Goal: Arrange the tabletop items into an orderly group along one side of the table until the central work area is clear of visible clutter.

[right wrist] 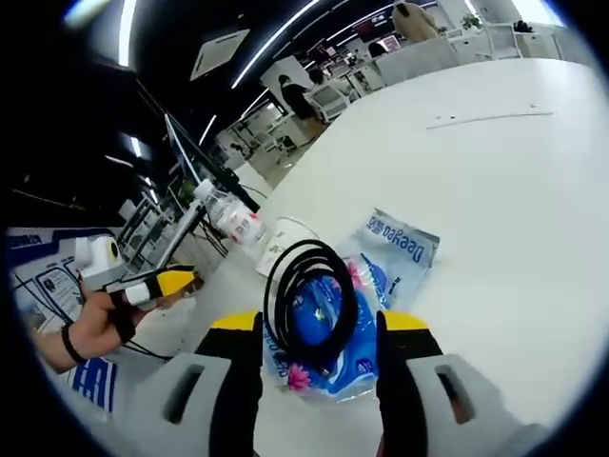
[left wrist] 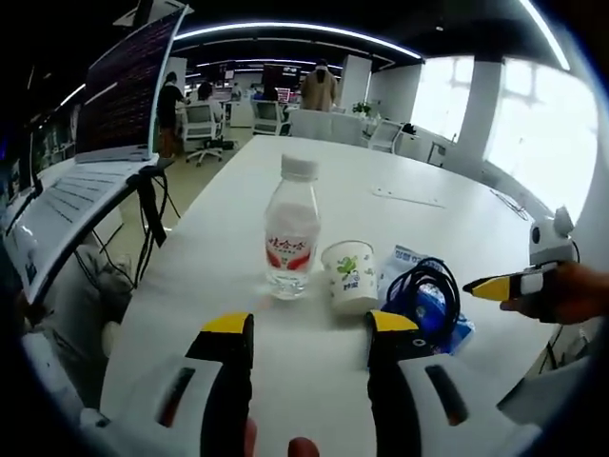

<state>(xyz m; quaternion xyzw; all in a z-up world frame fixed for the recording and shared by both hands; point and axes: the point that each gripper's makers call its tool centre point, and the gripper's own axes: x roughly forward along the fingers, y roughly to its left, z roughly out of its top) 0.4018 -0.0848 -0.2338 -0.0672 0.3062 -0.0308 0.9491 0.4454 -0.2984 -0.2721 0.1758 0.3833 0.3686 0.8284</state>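
With jaws apart and holding nothing, the right gripper (right wrist: pixel 319 333) is at the near edge of the coiled cable (right wrist: pixel 311 297) on the blue packet (right wrist: pixel 381 271), so it should take the coil's rim, while the left gripper (left wrist: pixel 309 328), also apart, waits near the bottle (left wrist: pixel 290 228) and cup (left wrist: pixel 350 276).

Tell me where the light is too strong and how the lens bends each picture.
Left gripper view: the windows are washed out white and the table edges curve. Right gripper view: the table looks bright and tilted, while the ceiling light strips bow.
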